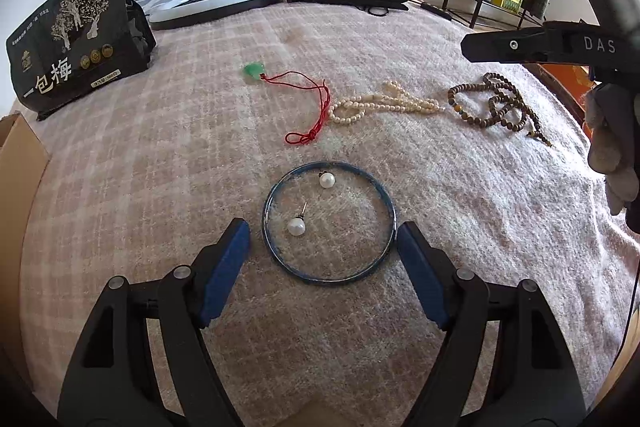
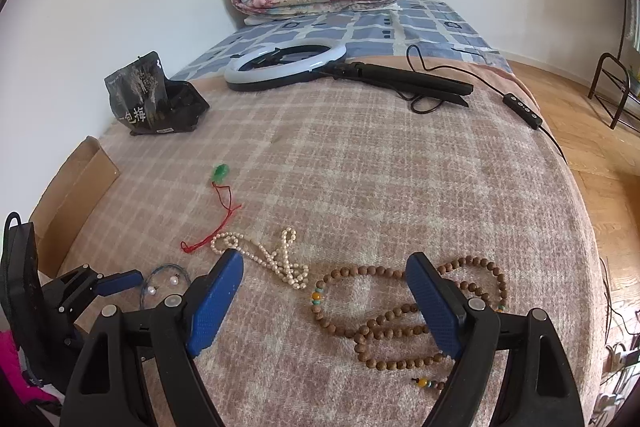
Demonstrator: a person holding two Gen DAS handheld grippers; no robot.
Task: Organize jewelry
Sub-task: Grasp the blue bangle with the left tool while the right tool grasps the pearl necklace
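While open, left hand-held gripper (image 1: 323,231) straddles blue bangle (image 1: 280,255).

We see soft, even daylight across the blanket (image 1: 440,211) — shadows are faint, with no harsh glare. Both fisheye views bow strongly toward dark rounded corners (the edges look slightly soft), while the centre stays sharp.

Between the left hand-held gripper (image 1: 323,233)'s matt blue, finely textured pads lies a thin blue bangle (image 1: 329,223), dull and scuffed, around two glossy white pearl earrings (image 1: 297,225) on metal posts. Everything rests on a fuzzy pink-and-cream checked woollen blanket (image 1: 460,211). Under the right hand-held gripper (image 2: 324,301) lie matt brown wooden beads (image 2: 384,327).
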